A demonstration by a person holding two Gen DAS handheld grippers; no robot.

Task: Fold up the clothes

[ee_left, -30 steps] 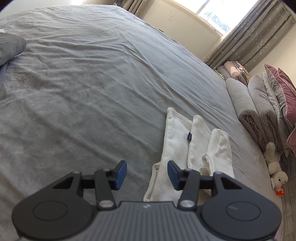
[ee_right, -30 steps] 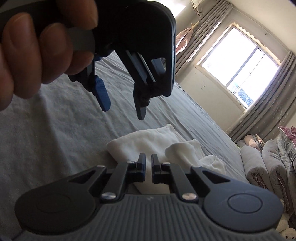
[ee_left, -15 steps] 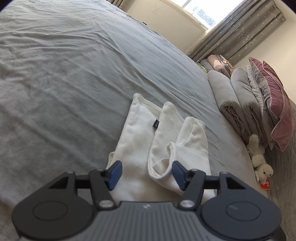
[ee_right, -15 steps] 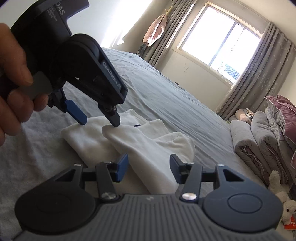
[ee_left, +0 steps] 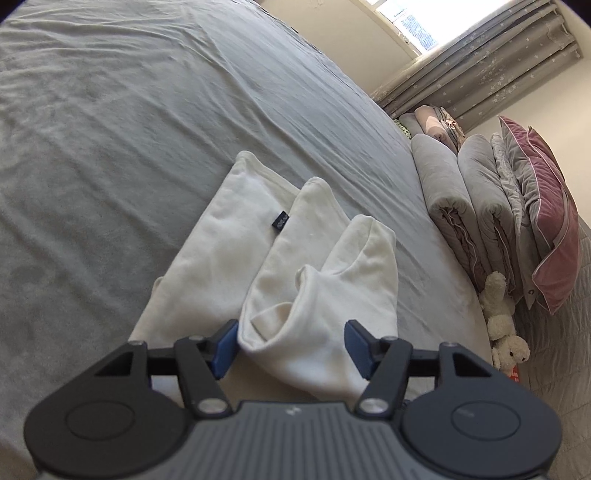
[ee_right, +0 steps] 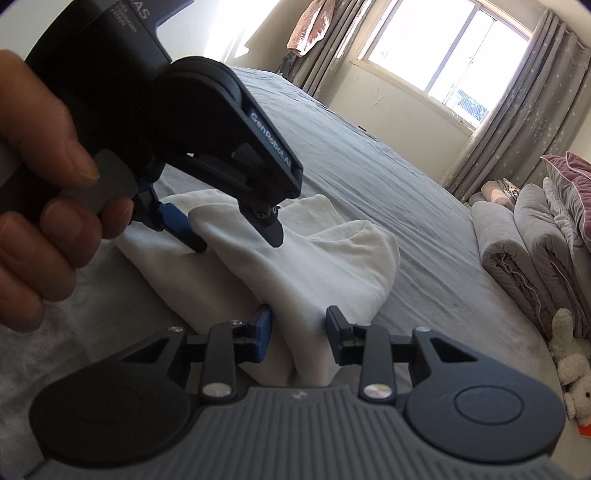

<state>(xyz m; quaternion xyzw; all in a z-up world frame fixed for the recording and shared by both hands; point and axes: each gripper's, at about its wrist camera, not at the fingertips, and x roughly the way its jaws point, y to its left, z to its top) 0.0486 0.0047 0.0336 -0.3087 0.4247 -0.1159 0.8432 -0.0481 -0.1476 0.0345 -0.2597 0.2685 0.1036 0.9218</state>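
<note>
On right view: hand (ee_right: pixel 44 177) visible.

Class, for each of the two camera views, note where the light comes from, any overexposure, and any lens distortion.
Left wrist view: daylight enters from the window at top right, blown out; the grey bed bulges from fisheye curvature. Right wrist view: the window is overexposed, leaving the left gripper and hand dark and backlit; the white garment stays clearly lit.
</note>
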